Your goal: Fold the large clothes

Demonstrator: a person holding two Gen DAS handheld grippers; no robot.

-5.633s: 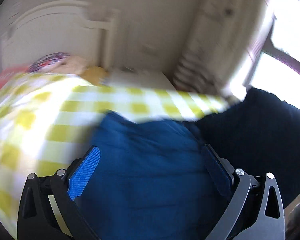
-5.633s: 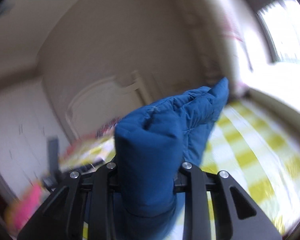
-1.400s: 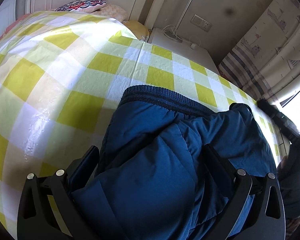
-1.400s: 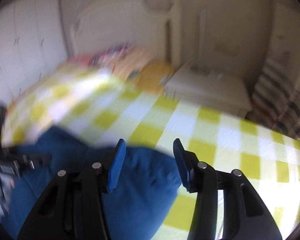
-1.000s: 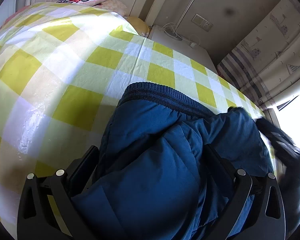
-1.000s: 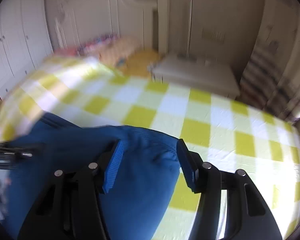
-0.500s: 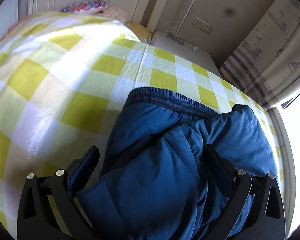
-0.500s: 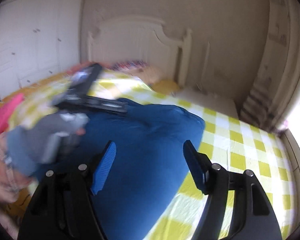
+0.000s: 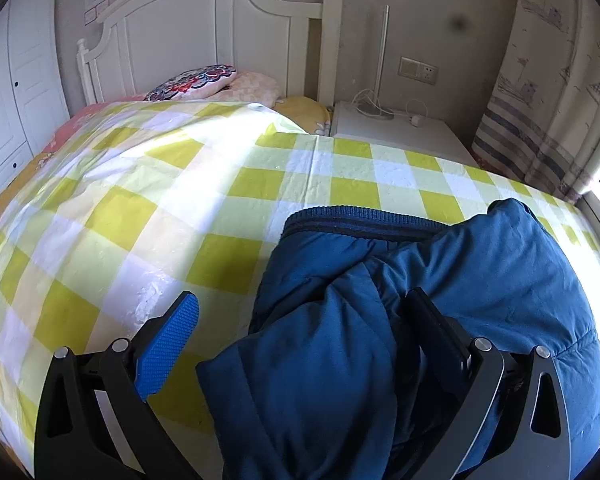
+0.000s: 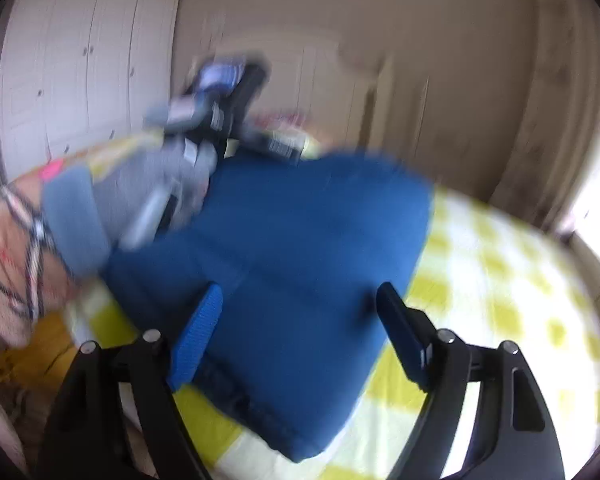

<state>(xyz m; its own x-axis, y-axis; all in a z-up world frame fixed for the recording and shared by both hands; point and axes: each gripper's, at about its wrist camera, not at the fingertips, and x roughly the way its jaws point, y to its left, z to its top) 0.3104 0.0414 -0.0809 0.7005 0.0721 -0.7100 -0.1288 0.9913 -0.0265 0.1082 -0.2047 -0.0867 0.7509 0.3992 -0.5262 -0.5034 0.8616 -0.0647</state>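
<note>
Swung the right gripper (image 10: 300,292) off to one side of the jacket (image 10: 308,264) over the last second, with jaws opening on the way. Nothing pinched between them now, only blue fabric lying below and beyond the tips. Blurred in that view, so no saying how close to the cloth.

Drew the left gripper (image 9: 302,300) back and up a little as well. Stuffed full of jacket a moment ago, now spread wide, with the blue left pad (image 9: 172,340) clear of the cloth and checked bedspread (image 9: 220,312) showing in the gap. Other finger touching or just beside a fold, cannot tell which. Gripping nothing, by the look of it.

Lying on the bed (image 9: 100,220) as a thick doubled bundle, toward the near end and the edge by the curtain (image 9: 548,100), ribbed hem (image 9: 360,220) turned to the headboard (image 9: 188,32), a sleeve or flap draped over the top. Well apart from the pillows (image 9: 196,80) at the far end. Past the far corner, a nightstand (image 9: 396,132) and lamp (image 9: 380,60). Along the opposite side, wardrobe doors (image 9: 16,100).

Reads as a fold just laid down and released. Probably leaves either one more fold, near end over to the hem, or a press to flatten the puffy top layer. Worth watching: padded cloth, likely to spring open once let go.
</note>
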